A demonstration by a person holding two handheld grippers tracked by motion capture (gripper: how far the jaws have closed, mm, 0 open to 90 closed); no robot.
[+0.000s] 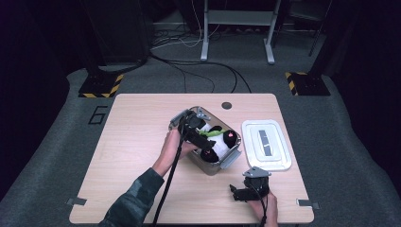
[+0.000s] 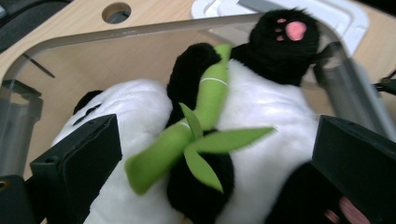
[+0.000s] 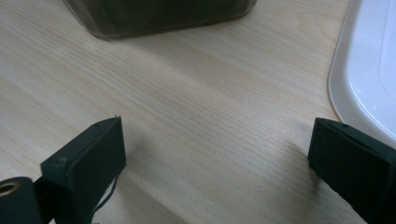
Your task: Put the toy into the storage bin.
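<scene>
Where the table's (image 1: 142,118) near edge meets the person's side, the right gripper (image 1: 241,193) is held low over the bare wood, close to the front right corner. Its jaws are seen spread wide apart in the right gripper view, with nothing between them but the wooden surface. Just beyond it, to the right, a white lid (image 1: 266,144) is laid flat on the table, apart from the container; its rounded edge is caught at the right of the right gripper view (image 3: 364,79).

Farther in, near the middle of the table, a clear plastic container (image 1: 231,158) is set at an angle. A plush panda (image 1: 215,144) is lodged inside it, black and white, with a green bamboo stalk (image 2: 196,126) stitched across its front and a pink-padded paw (image 2: 289,42) raised toward the far rim. The left gripper (image 1: 201,137) is lowered into the container's opening, over the panda. In the left gripper view its jaws are seen parted, one at each side of the toy's body; whether they press on the plush cannot be told.

Beyond the container, a round hole (image 1: 227,105) is cut in the tabletop near its far edge.
</scene>
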